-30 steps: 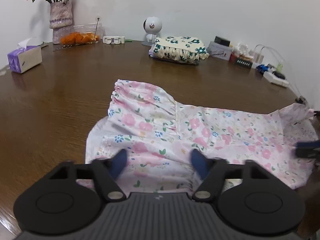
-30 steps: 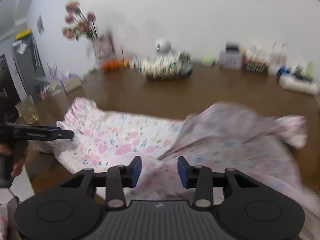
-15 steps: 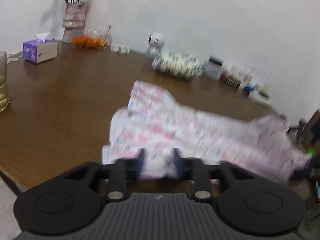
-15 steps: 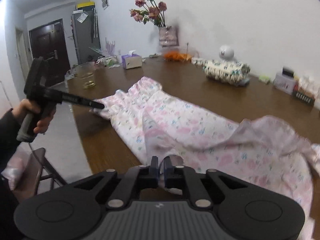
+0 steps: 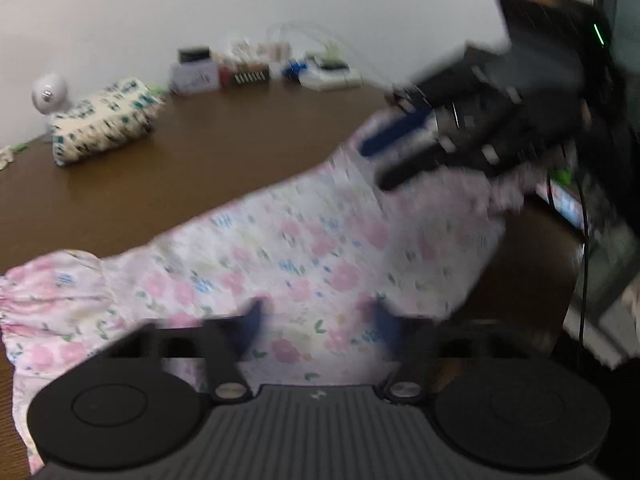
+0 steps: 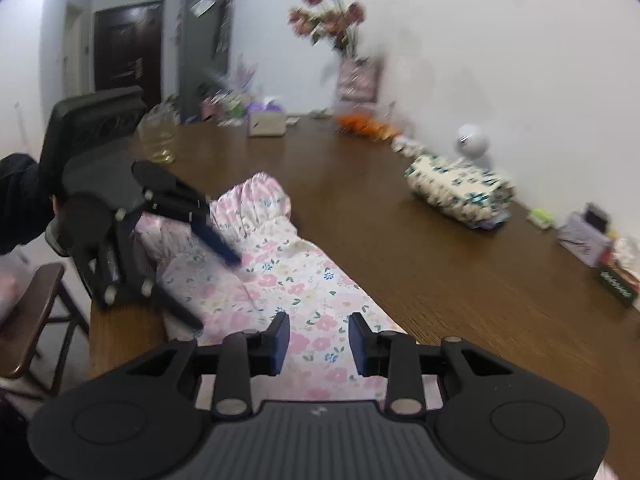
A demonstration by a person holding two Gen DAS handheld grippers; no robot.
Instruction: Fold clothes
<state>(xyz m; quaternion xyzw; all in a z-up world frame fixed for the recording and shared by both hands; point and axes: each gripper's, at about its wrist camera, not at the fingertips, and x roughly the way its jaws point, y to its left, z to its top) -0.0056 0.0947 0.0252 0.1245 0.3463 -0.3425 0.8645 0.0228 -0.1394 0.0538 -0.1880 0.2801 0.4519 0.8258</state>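
the pink floral garment lay spread along the near edge of the table. the left gripper hung over it with its jaws apart, holding nothing. the right gripper had just been opening its jaws, with cloth under them but not pinched, probably to take a fresh hold. the bare wood beyond left room to fold away from the edge.
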